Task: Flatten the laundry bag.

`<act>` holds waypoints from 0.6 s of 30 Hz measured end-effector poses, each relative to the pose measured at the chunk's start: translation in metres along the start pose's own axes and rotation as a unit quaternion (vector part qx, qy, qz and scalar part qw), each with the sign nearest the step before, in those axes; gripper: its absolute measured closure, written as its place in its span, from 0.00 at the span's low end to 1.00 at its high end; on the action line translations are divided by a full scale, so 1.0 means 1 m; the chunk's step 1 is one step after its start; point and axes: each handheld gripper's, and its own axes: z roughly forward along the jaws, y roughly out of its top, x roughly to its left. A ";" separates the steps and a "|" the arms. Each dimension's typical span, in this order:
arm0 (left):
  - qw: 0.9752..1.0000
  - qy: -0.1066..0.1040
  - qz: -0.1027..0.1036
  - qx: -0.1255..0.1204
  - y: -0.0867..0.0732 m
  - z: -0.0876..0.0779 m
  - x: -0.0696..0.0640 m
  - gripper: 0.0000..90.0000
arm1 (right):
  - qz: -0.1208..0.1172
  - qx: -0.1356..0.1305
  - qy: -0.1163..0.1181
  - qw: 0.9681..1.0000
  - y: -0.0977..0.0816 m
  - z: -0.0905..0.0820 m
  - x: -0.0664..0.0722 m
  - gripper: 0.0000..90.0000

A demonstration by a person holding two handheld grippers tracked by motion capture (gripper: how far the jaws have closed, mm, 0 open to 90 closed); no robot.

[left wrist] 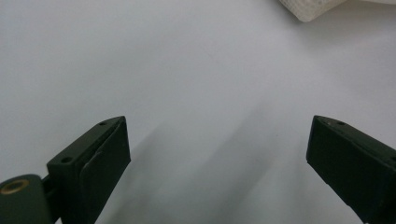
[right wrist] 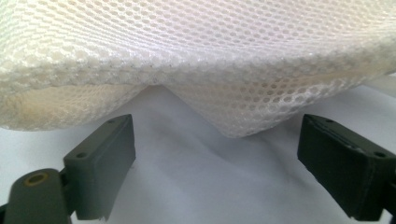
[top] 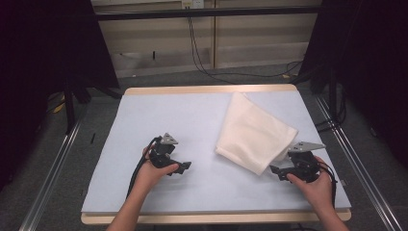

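Observation:
A folded white mesh cloth (top: 252, 131) lies on the pale blue table mat (top: 173, 120), right of centre. My right gripper (top: 275, 170) rests at the cloth's near right edge, jaws open and pointing at it. In the right gripper view the cloth's honeycomb mesh (right wrist: 196, 60) hangs just beyond the open jaws, a fold tip dipping between them without touching the pads. My left gripper (top: 185, 166) sits on the mat left of the cloth, open, with nothing between its fingers. A corner of the cloth (left wrist: 310, 9) appears far off in the left gripper view.
The mat lies on a wooden table (top: 207, 89) with metal rails (top: 53, 163) along both sides. Black cables (top: 202, 57) run over the floor behind the table. Dark curtains stand at the far left and far right.

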 end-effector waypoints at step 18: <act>1.000 -0.006 -0.009 0.006 -0.003 -0.004 0.007 0.07 | 0.014 -0.033 0.005 0.999 0.002 -0.019 -0.005 0.44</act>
